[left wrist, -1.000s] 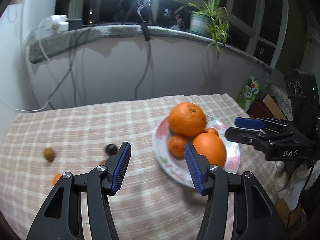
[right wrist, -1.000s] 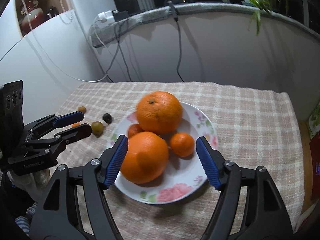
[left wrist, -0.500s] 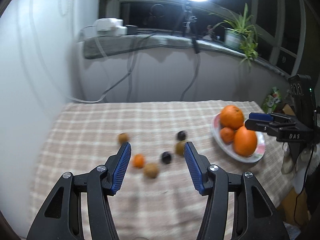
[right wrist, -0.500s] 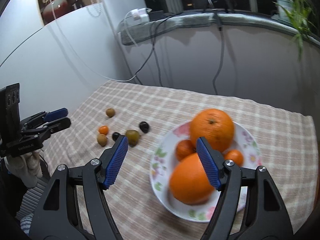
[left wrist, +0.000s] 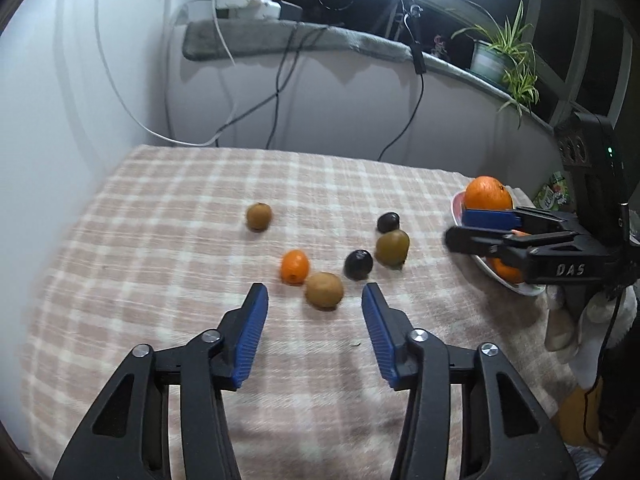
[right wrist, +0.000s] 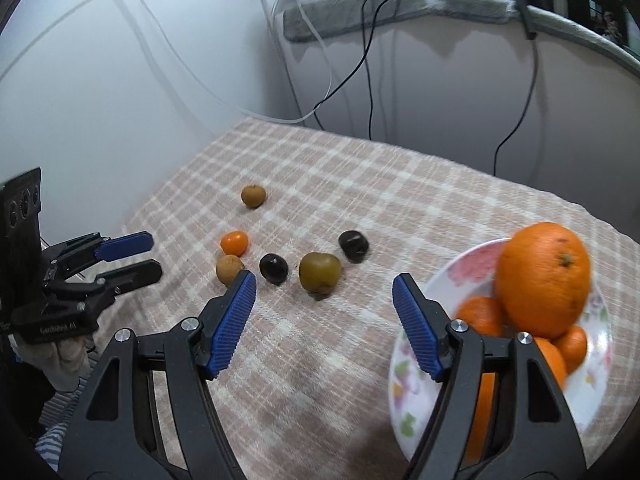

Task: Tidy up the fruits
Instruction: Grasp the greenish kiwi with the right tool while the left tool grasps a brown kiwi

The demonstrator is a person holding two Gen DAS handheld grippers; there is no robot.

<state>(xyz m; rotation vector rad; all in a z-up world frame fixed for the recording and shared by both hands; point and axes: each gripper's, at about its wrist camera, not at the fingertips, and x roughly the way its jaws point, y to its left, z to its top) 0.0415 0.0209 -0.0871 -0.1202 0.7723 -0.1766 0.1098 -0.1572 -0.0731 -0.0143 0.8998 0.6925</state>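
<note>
Several small fruits lie loose on the checked tablecloth point(left wrist: 168, 216): a small orange kumquat point(left wrist: 295, 266), a brown fruit point(left wrist: 324, 289), another brown fruit point(left wrist: 259, 216) farther back, a green-brown fruit point(left wrist: 392, 246) and two dark fruits point(left wrist: 358, 265) point(left wrist: 388, 222). A flowered plate point(right wrist: 596, 384) at the right holds a big orange point(right wrist: 545, 279) and smaller oranges. My left gripper point(left wrist: 315, 300) is open and empty, just short of the nearer brown fruit. My right gripper point(right wrist: 324, 286) is open and empty, just short of the green-brown fruit point(right wrist: 320, 271).
A white wall runs along the table's left side. Cables hang down the back wall from a grey ledge point(left wrist: 304, 40) with a power strip. A potted plant point(left wrist: 500, 60) stands on the ledge at the right.
Both grippers swung left, away from the plate, toward the loose small fruits. The left gripper came closer to the brown fruit. Both stayed open.
</note>
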